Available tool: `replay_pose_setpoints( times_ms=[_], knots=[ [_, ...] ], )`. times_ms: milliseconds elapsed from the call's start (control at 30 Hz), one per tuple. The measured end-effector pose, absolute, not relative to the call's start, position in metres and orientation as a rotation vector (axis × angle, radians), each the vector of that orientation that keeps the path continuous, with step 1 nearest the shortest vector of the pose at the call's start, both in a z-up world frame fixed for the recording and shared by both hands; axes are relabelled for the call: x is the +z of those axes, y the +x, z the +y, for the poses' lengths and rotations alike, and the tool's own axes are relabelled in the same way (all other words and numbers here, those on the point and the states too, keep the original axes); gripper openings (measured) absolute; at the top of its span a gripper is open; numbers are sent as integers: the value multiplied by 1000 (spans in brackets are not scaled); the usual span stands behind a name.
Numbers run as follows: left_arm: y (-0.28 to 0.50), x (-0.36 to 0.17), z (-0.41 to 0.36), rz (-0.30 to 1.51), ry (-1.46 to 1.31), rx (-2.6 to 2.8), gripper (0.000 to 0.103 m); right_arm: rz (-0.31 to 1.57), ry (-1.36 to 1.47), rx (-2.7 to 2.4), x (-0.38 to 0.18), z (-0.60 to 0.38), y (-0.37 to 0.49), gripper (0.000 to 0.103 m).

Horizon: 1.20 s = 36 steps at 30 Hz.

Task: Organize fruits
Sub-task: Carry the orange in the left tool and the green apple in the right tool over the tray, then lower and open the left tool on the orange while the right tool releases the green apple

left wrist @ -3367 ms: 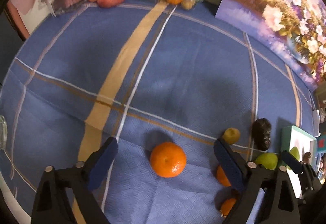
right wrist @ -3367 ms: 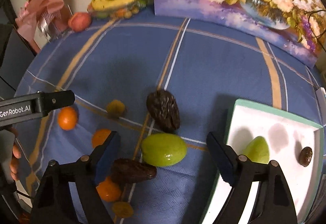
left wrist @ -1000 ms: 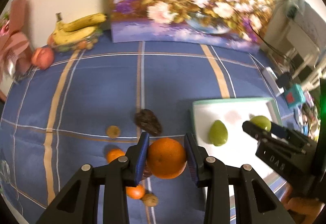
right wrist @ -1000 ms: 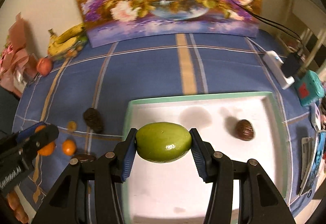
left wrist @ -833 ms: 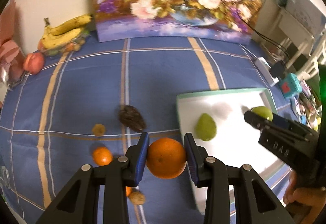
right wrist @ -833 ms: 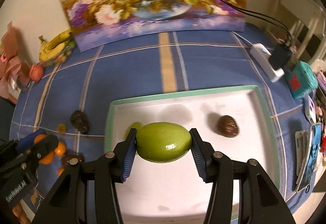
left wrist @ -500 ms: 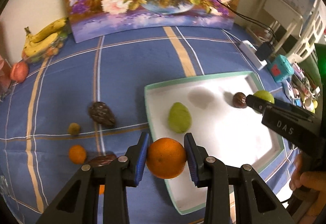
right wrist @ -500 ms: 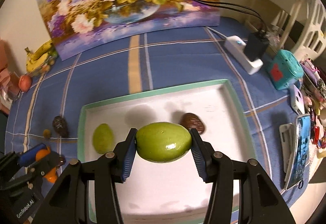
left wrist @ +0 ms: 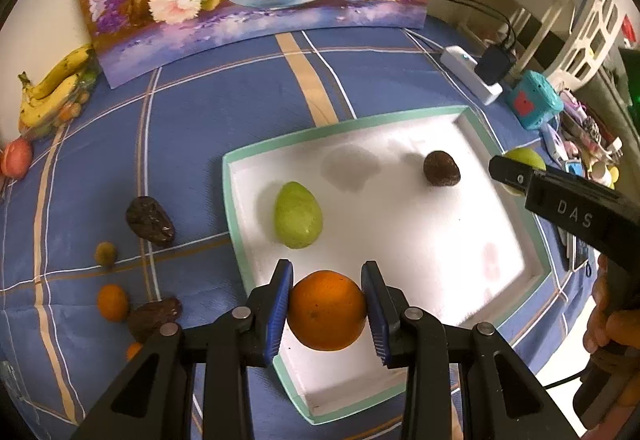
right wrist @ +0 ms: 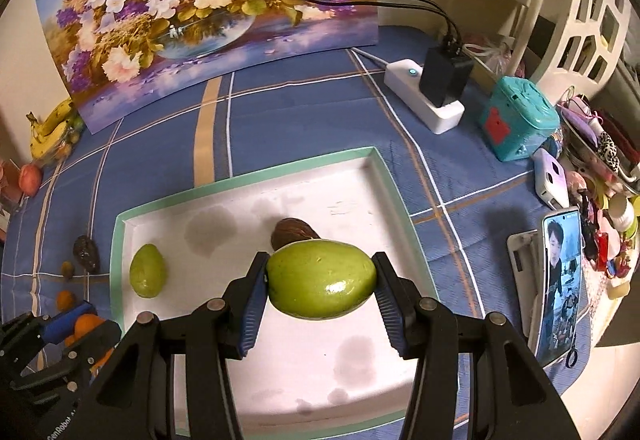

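Fruit sorting: two in the tray, two more on the way

Progress looks like maybe a third done, going by what's lying where. The white rectangular tray with the mint-green rim (left wrist: 472,114) already has a small pale-green pear-shaped fruit (left wrist: 297,215) near its left wall and a dark brown wrinkled date (left wrist: 441,168) toward its far right corner. The left gripper (left wrist: 326,314) has its fingers clamped on a round orange (left wrist: 326,310), hanging over the tray's near-left corner. The right gripper (right wrist: 320,290) has its fingers closed on a glossy green oval fruit (right wrist: 321,278), over the middle of the tray, just in front of the date.

Still out on the blue checked cloth surface (left wrist: 192,112), left of the tray: a big dark wrinkled fruit (left wrist: 150,220), a small yellowish-brown round fruit (left wrist: 105,253), a small orange kumquat (left wrist: 113,302), another dark date (left wrist: 154,316) and a sliver of one more orange thing below it. So both carried fruits need setting down, then I'd guess at least five more pickups.

Compared with a second ago, both grips look unchanged, but each gripper has travelled: the orange was over the cloth left of the tray then, and the green fruit was over the tray's left edge.
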<state>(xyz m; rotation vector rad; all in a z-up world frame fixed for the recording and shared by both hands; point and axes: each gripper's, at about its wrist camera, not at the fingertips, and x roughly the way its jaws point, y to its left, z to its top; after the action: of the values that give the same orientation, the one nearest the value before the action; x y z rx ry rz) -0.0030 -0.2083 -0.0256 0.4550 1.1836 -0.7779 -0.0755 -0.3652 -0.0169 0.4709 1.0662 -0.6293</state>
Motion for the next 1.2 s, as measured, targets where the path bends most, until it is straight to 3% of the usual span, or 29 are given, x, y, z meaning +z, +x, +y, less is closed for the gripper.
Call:
replay_pose_setpoints(
  times_ms=[400, 800, 1200],
  knots=[
    [-10, -53, -218, 1248, 517, -766, 38, 1104, 484, -613, -31, -364, -73, 53],
    [-9, -89, -219, 1336, 566, -731, 38, 1248, 510, -585, -83, -362, -64, 53],
    [-10, -91, -215, 1328, 569, -733, 38, 1263, 490, -583, -92, -357, -64, 53]
  ],
)
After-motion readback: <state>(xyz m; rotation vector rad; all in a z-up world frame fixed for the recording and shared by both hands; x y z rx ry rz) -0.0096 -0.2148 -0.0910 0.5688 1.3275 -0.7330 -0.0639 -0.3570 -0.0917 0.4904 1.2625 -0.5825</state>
